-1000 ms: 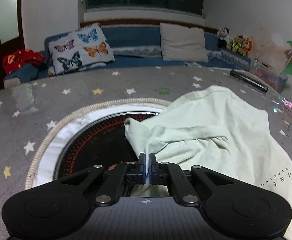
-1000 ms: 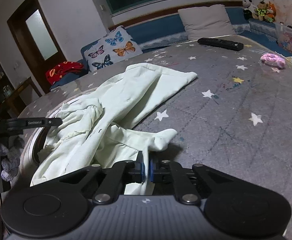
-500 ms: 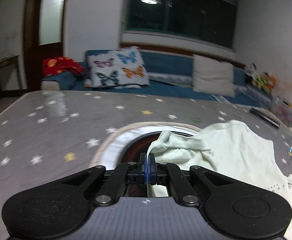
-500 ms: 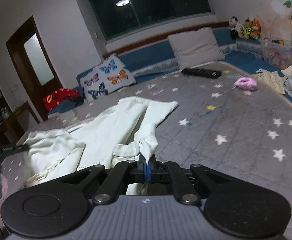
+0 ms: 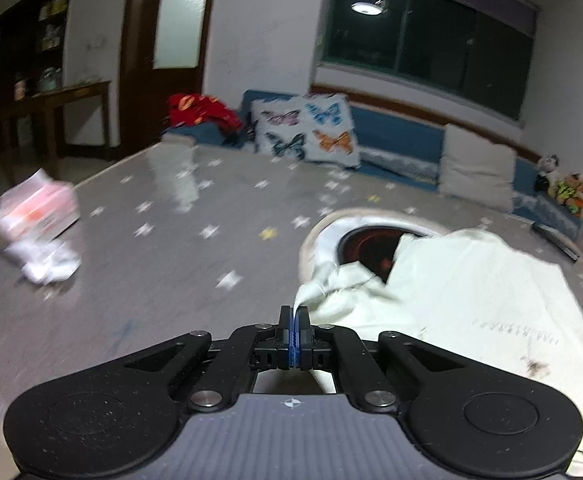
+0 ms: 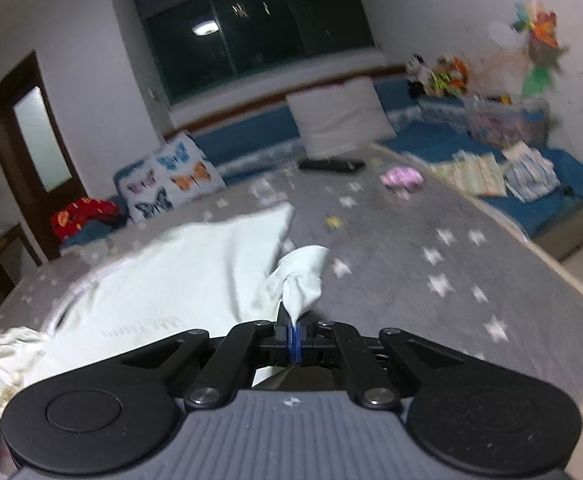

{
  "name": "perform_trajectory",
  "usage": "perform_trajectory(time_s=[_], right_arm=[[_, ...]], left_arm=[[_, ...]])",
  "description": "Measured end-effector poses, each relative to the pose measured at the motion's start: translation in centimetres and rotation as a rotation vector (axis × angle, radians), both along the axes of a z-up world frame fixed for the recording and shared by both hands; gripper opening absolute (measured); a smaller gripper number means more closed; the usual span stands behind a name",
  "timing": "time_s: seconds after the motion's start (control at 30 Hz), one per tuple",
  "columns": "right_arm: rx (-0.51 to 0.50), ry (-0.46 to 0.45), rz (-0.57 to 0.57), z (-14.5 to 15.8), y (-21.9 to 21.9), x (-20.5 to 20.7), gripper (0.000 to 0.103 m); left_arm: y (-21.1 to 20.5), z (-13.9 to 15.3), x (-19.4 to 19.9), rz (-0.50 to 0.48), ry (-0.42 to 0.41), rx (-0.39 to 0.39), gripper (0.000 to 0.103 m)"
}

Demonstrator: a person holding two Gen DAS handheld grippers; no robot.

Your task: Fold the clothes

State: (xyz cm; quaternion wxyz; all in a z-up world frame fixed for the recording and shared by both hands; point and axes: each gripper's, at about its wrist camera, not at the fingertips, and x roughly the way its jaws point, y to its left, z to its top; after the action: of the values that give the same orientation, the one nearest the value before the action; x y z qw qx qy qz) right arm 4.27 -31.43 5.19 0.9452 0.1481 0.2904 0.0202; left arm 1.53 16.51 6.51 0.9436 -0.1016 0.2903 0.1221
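Note:
A pale cream garment (image 5: 471, 300) lies spread on the grey star-patterned table cover (image 5: 151, 260), partly over a round dark inset (image 5: 371, 244). My left gripper (image 5: 293, 316) is shut on a corner of the garment at its near left. In the right wrist view the same garment (image 6: 179, 276) spreads to the left. My right gripper (image 6: 293, 326) is shut on a bunched corner of it and holds that corner raised.
A pink-and-white packet (image 5: 35, 208) and crumpled white tissue (image 5: 47, 264) lie at the table's left. A pink item (image 6: 401, 178) and a black remote (image 6: 331, 165) lie at the far side. A blue sofa with a butterfly cushion (image 5: 307, 132) runs behind.
Both grippers have lifted and pulled apart with the garment's corners held. The garment has stretched out flatter between them. The left view has swung left, the right view right.

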Motion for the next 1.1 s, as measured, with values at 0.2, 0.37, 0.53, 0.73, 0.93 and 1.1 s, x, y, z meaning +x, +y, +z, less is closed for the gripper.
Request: perform_trajectory(time_s=[0.2,0.37,0.53,0.73,0.93,1.1], right_arm=[[-0.014,0.117,-0.018,-2.1,-0.8,-0.3,0.006],[-0.071,0.101,-0.019,-0.8,-1.4,0.5,0.014],[-0.143,0.065,0.017,0.7,-0.5,2.4,0.022],[-0.173,0.013,0.078,2.1,1.6,4.8,0.036],[-0.169,0.037,0.186,1.1,5.2,8.9,0.042],[-0.167,0.068,0.268,-0.2,8.1,12.0,0.047]], left_arm=[[-0.1,-1.2,-0.6,0.0,0.096,0.021,0.003],[-0.3,0.6,-0.2,-0.025,0.064,0.067,0.019],[-1.3,1.7,2.4,-0.087,0.035,0.101,0.042],[-3.2,1.8,7.5,-0.171,0.028,0.085,0.048],[-5.5,0.9,14.4,-0.238,0.047,0.055,0.052],[-6.6,-1.0,20.6,-0.264,0.104,0.031,0.052]])
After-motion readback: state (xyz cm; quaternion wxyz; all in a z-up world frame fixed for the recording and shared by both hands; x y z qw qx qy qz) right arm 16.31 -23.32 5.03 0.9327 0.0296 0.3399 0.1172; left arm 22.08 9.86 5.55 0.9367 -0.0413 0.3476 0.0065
